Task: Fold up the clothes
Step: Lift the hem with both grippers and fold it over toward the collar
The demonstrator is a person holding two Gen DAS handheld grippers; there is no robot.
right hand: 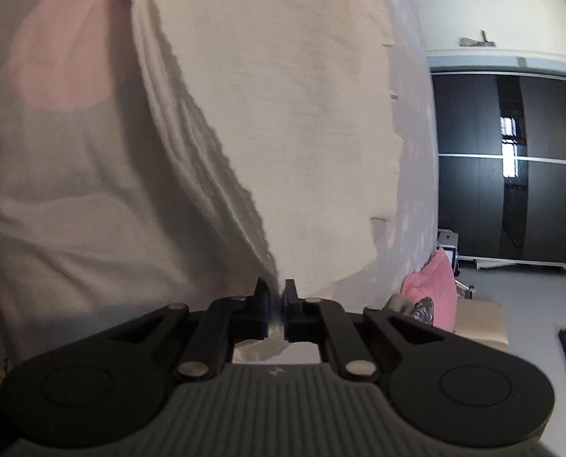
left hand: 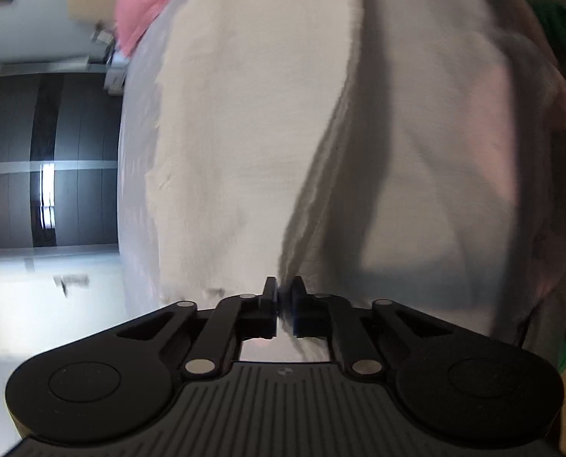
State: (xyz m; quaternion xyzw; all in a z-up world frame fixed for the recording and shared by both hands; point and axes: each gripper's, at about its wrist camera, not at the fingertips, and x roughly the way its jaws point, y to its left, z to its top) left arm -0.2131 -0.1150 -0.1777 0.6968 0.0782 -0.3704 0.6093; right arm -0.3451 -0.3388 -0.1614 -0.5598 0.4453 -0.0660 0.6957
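Both tongs are pinched almost fully together, each on an edge of the same white garment (left hand: 252, 144): the left gripper (left hand: 282, 297) has its jaws nearly touching with a thin ridge of cloth running up from between them, and the right gripper (right hand: 277, 299) grips a similar bunched hem, its jaws parted only by the thickness of the fabric. The garment hangs spread between the two, filling most of each view, and seems to be held up in the air rather than lying on any surface; no desk or table shows, so its place can only be given relative to the grippers. Holding it by two points along one edge likely serves to let it hang flat and open, which suits either shaking it out for a fold or carrying a half-made fold over. Light passes through the cloth, and a pink shape (right hand: 63, 49) glows through it in the right wrist view. A pink cloth (left hand: 140, 3) shows beyond the garment's edge, with dark wardrobe doors (right hand: 511, 167) behind. Both views are blurred.
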